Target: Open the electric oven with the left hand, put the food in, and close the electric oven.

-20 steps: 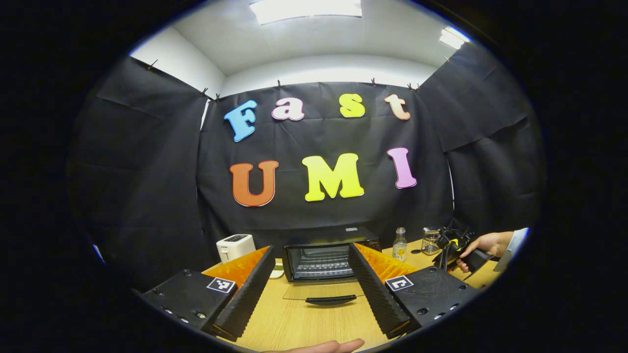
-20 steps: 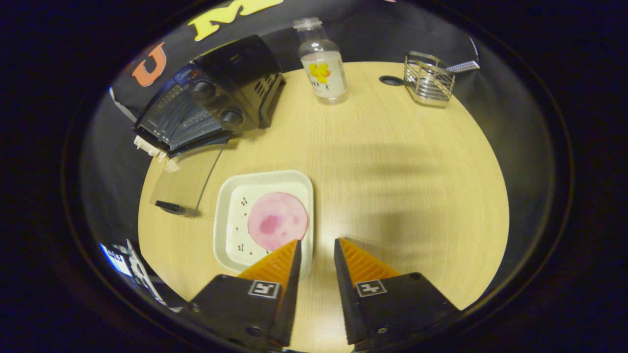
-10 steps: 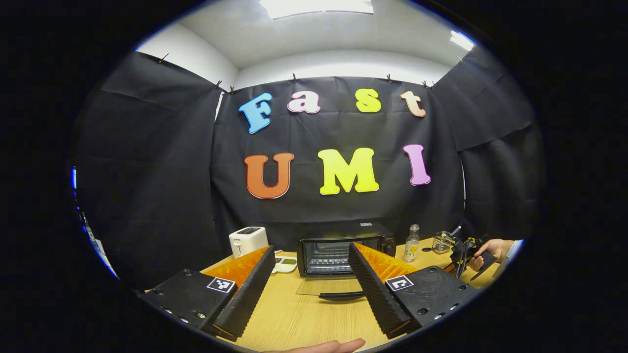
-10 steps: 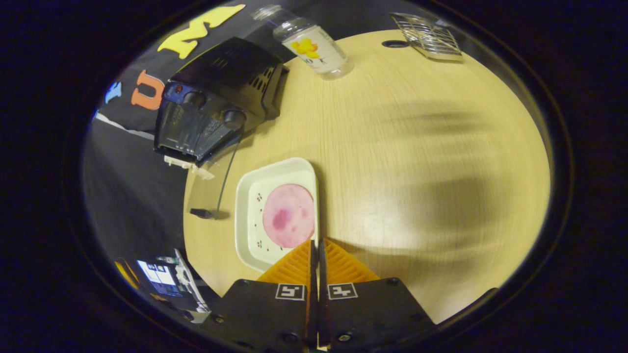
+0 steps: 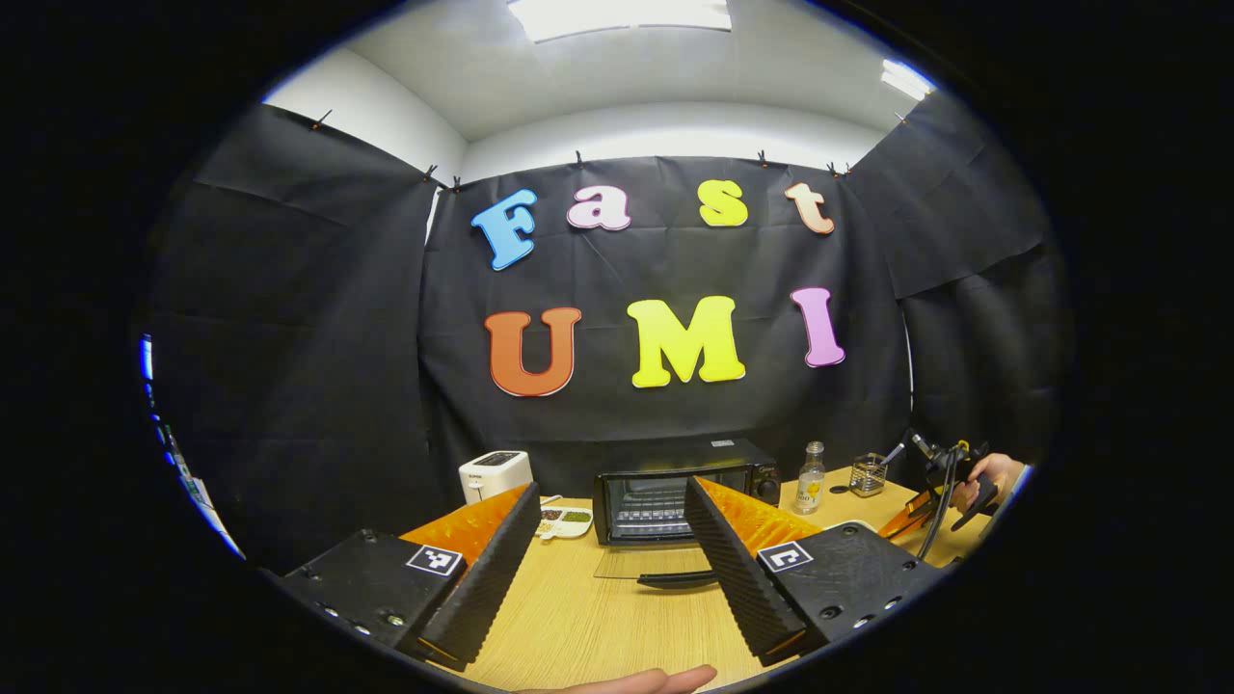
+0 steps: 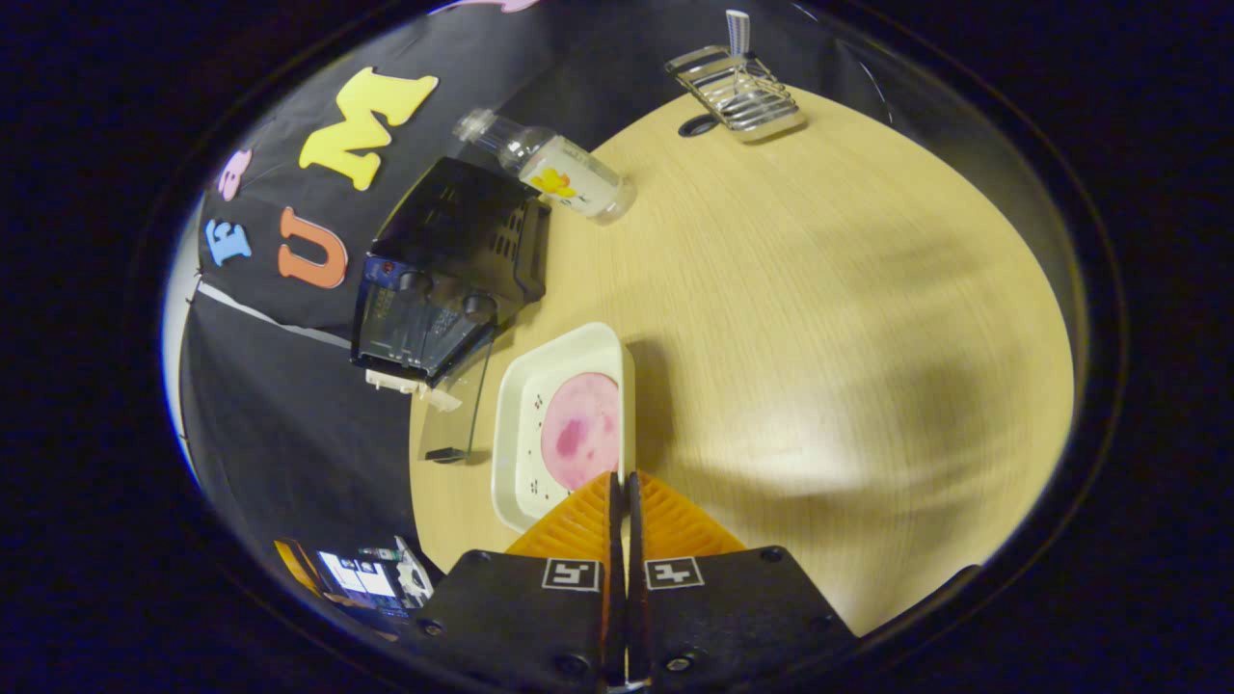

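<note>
jaws, right gripper [image 6: 622, 501]: closed tight on the near rim of the white tray [image 6: 511, 424], both orange fingers [image 6: 578, 516] pinching its edge; the tray looks tipped up off the desk [image 6: 819, 318], though how high is hard to tell.
jaws, left gripper [image 5: 607, 540]: wide apart, holding nothing, hanging over the near desk and aimed at the oven.
food: a round pink slice [image 6: 580, 430] lies in the tray, just in front of the right gripper.
oven [image 5: 675, 482]: stands at the back of the desk, its glass door [image 5: 656, 569] dropped flat with the black handle toward the front.
done: opening looks finished; the food looks picked up.
left: carry the tray across into the oven, let go, then lift the door shut.
nearby: bottle [image 6: 559, 173] beside the oven, wire rack [image 6: 737, 92] farther off, white toaster [image 5: 494, 472] on the other side.
writing: bottle label has a yellow flower, its text too small to read; square markers on the fingers carry no words.
</note>
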Tool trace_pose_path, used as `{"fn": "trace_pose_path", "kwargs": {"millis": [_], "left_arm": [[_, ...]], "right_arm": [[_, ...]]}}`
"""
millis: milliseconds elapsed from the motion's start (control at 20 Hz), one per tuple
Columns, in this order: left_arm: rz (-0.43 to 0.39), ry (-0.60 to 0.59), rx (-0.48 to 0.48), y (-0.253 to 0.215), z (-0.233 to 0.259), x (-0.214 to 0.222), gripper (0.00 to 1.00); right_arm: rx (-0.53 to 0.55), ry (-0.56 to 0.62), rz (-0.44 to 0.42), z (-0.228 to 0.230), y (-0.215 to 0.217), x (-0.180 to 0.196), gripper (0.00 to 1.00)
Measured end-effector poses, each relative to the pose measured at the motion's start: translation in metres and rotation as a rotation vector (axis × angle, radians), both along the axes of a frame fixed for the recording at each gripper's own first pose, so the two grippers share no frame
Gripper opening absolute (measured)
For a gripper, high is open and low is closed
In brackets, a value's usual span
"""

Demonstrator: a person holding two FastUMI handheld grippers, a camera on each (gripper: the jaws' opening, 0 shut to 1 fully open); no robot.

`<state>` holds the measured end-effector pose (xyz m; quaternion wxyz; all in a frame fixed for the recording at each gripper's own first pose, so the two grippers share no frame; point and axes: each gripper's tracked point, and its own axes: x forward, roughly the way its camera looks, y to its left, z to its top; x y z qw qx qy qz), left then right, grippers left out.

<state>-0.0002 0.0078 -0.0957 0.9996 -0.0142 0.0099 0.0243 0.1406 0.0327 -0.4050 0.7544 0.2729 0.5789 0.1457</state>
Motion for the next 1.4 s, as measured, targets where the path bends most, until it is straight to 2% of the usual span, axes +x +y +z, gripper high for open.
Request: {"fn": "trace_pose_path", "kwargs": {"millis": [200,250,350,400,500,800,850,1000,1050,1100,1150,1200,1350,1400], "left_arm": [[0.025,0.009,0.017,0.011,-0.003,-0.005,0.95],[0.027,0.016,0.015,0.013,-0.004,-0.006,0.95],[0.036,0.020,0.005,0.019,-0.005,-0.010,0.95],[0.039,0.020,0.001,0.021,-0.006,-0.012,0.95],[0.050,0.010,-0.003,0.030,-0.004,-0.016,0.95],[0.104,0.005,-0.006,0.059,-0.010,-0.030,0.95],[0.108,0.004,-0.001,0.060,-0.010,-0.031,0.95],[0.118,0.013,0.008,0.066,-0.017,-0.030,0.95],[0.120,0.013,0.004,0.067,-0.018,-0.029,0.95],[0.117,0.016,-0.003,0.067,-0.021,-0.026,0.95],[0.109,0.022,-0.008,0.064,-0.024,-0.023,0.95],[0.104,0.027,-0.010,0.063,-0.027,-0.020,0.95],[0.100,0.040,-0.004,0.061,-0.039,-0.009,0.95],[0.096,0.046,0.000,0.059,-0.043,-0.004,0.95]], "right_arm": [[-0.013,-0.089,0.038,0.026,0.004,0.001,0.01],[-0.016,-0.104,0.056,0.032,0.007,0.001,0.04],[-0.011,-0.131,0.094,0.041,0.014,-0.002,0.01],[-0.004,-0.142,0.113,0.046,0.020,-0.005,0.04],[0.006,-0.151,0.144,0.051,0.032,-0.008,0.01],[0.016,-0.146,0.205,0.053,0.070,-0.009,0.01],[0.019,-0.137,0.210,0.053,0.076,-0.009,0.04],[0.013,-0.132,0.222,0.049,0.096,-0.007,0.01],[0.017,-0.128,0.224,0.047,0.102,-0.004,0.04],[0.022,-0.121,0.222,0.045,0.109,-0.002,0.01],[0.022,-0.115,0.215,0.043,0.116,0.001,0.04],[0.011,-0.108,0.192,0.039,0.122,0.006,0.01],[-0.009,-0.087,0.144,0.028,0.141,0.019,0.01],[-0.005,-0.078,0.137,0.025,0.149,0.022,0.04]]}}
